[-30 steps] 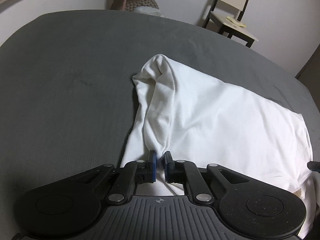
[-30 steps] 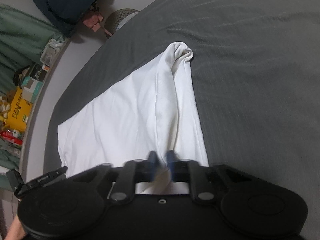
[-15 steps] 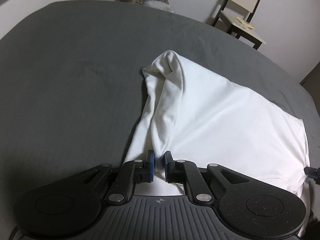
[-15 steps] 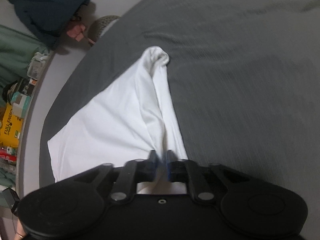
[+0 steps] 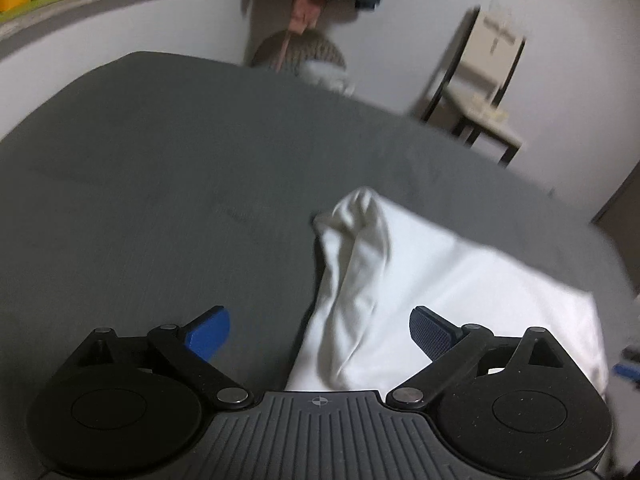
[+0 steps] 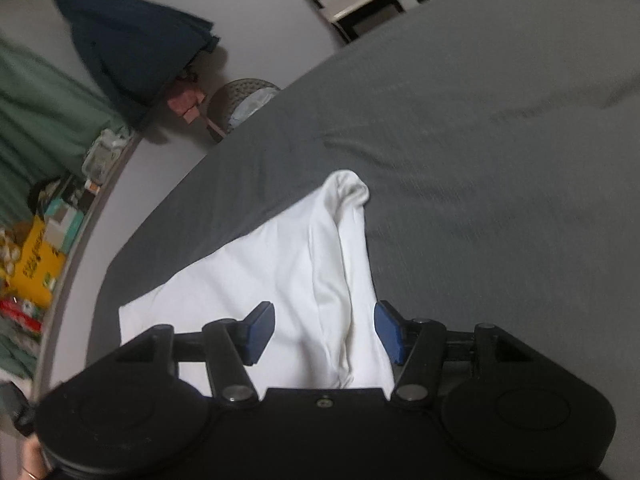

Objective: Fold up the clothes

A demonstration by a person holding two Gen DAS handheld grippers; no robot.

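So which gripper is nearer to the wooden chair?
Hard to tell. The left gripper and right gripper both hang open over the white garment, far from the chair.

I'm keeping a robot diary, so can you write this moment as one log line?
step: fold clothes | left gripper: open | right gripper: open | white shirt: let go, lying on grey bed, one ridge along its edge

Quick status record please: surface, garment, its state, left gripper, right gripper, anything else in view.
surface: grey bed sheet
garment: white garment lying on the sheet
garment state: partly folded, with a raised ridge of cloth running away from the grippers
left gripper: open, nothing held, ridge between its fingers
right gripper: open, nothing held, above the garment
background: chair, woven basket, dark hanging cloth
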